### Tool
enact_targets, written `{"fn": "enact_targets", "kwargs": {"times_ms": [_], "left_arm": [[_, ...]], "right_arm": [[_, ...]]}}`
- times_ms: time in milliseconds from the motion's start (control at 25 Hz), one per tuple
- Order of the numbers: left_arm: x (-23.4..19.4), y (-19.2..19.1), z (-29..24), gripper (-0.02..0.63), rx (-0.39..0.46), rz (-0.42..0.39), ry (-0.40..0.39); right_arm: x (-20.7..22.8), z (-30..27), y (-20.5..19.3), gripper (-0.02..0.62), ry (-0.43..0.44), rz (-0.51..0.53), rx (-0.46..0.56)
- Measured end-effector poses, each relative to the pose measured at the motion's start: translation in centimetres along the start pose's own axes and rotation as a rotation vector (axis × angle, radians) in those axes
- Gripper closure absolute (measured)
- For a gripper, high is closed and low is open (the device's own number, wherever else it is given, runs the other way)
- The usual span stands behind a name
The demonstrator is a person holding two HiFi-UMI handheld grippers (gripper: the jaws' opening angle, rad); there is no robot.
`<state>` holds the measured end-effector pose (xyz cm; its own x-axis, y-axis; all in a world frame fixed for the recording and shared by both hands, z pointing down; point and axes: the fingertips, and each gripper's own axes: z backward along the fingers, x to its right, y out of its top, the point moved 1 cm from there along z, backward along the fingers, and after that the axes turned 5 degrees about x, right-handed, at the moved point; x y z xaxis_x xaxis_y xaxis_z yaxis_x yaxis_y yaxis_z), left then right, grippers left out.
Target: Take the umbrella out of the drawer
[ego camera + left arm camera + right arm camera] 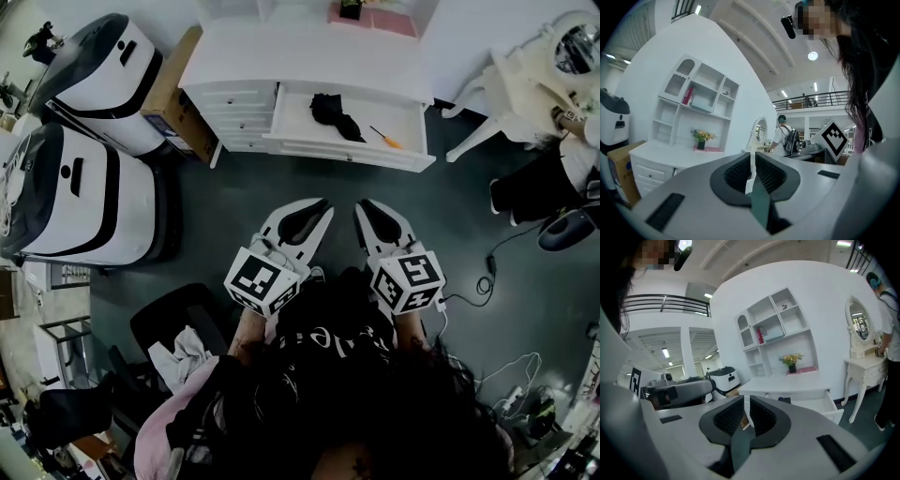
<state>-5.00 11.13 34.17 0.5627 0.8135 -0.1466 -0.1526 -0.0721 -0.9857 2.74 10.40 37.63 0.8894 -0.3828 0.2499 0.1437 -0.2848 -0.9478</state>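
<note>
Fingers clenched on both grippers, nothing gripped. On the left gripper [752,158] the ribbed pads are seen closed to a thin slit with only background behind it. The same is seen on the right gripper [746,401]: pads together, nothing between them.

In the head view both grippers are held side by side over the dark floor [281,183], tips pointed at the white dresser [300,56] and well apart from it.

The drawer [347,152] is pulled open. The umbrella [335,114], black and folded, is lying inside it, toward the left half. An orange-handled screwdriver [387,139] is lying in the same drawer, right of the umbrella and not touching it. The umbrella is untouched by either gripper.

A flower pot [791,361] on a pink mat [375,19] is set on the dresser top. Two white machines [80,192] and a cardboard box [176,94] are placed left of the dresser, and a white chair [511,89] to its right. A person with a backpack [787,137] is seen standing in the background of the left gripper view.
</note>
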Motion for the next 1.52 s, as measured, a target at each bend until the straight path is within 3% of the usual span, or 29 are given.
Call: {"fn": "enact_targets", "kwargs": {"times_ms": [360, 760, 1240, 1520], "left_arm": [[-2.3, -0.7, -0.6, 0.565, 0.000, 0.042, -0.003], [-7.2, -1.7, -3.6, 0.565, -0.029, 0.046, 0.079], [-13.2, -1.9, -16.6, 0.565, -0.075, 0.052, 0.128], [-15.7, -3.2, -22.8, 0.565, -0.121, 0.046, 0.162]], "right_arm": [[0.8, -2.3, -0.7, 0.526, -0.019, -0.005, -0.055], [3.9, -8.0, -0.6, 0.528, 0.040, -0.043, -0.100], [15.6, -16.5, 1.3, 0.526, 0.086, -0.075, -0.181], [22.2, -20.9, -0.4, 0.526, 0.116, -0.091, -0.265]]}}
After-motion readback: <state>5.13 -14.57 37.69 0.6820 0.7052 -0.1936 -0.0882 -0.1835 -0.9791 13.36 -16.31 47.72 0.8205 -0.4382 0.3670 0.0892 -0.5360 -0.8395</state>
